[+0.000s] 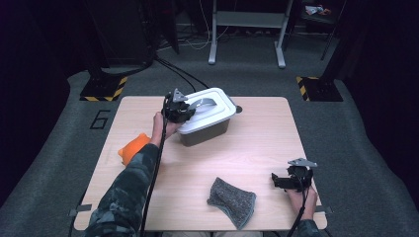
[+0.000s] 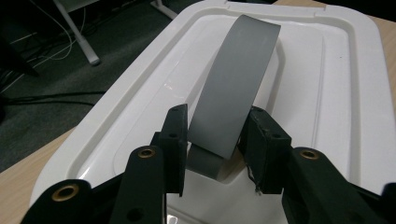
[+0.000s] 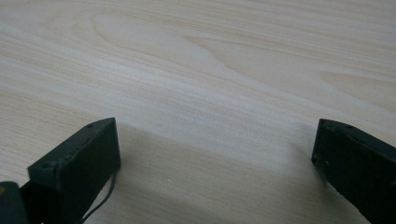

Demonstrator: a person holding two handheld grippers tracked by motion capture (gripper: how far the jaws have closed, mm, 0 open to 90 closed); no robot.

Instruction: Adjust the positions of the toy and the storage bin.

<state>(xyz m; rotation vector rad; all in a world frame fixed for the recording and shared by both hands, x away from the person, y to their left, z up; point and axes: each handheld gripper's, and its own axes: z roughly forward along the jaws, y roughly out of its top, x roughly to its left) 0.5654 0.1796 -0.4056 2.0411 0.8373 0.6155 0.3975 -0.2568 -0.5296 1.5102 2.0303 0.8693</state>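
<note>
High view: orange pouch (image 1: pixel 132 147) at left-centre is untouched. The left gripper (image 1: pixel 184 112) pinches the grey handle (image 2: pixel 236 88) of the white bin lid (image 1: pixel 212 109), upper centre, lid still seated, we judge. Right gripper (image 1: pixel 289 180), lower right, is spread, idle.

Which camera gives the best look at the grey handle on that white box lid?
The left gripper view: the grey strap handle arches close up between the left tongs, closed on it. The high view shows it small on the white plastic lid. The right gripper view faces bare table.
</note>
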